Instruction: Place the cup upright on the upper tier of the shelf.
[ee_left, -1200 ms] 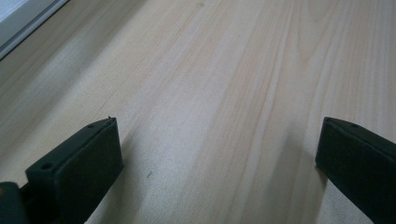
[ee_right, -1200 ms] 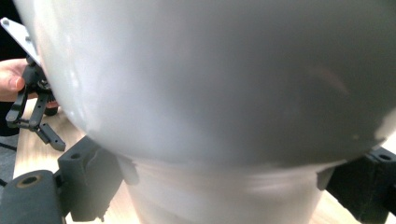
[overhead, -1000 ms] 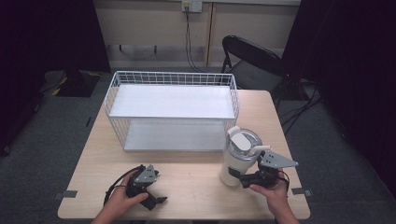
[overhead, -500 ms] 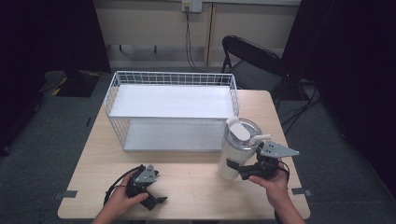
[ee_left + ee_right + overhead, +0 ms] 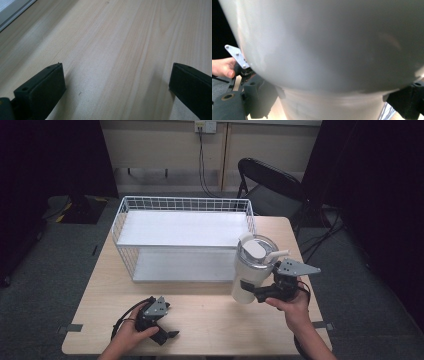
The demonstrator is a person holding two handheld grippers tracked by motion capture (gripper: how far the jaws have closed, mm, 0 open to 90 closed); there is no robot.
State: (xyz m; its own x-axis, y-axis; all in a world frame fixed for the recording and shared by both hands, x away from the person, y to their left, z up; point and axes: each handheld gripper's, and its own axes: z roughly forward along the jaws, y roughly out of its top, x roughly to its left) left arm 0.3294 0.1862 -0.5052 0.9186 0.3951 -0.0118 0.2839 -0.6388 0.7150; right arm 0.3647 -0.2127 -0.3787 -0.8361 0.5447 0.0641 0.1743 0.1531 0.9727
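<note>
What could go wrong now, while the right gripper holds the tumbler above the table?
The right gripper grips the tumbler low on its body, and the tumbler tilts, so it may slip or swing. It hangs close to the wire basket, so its base might catch the rim on the way over.

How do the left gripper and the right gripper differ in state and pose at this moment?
The right gripper is shut on the white tumbler and holds it tilted off the table; the left gripper is open with nothing between its jaws. The right gripper is raised near the wire basket; the left gripper sits low at the table's near edge. Both are black and each is held in one hand.
</note>
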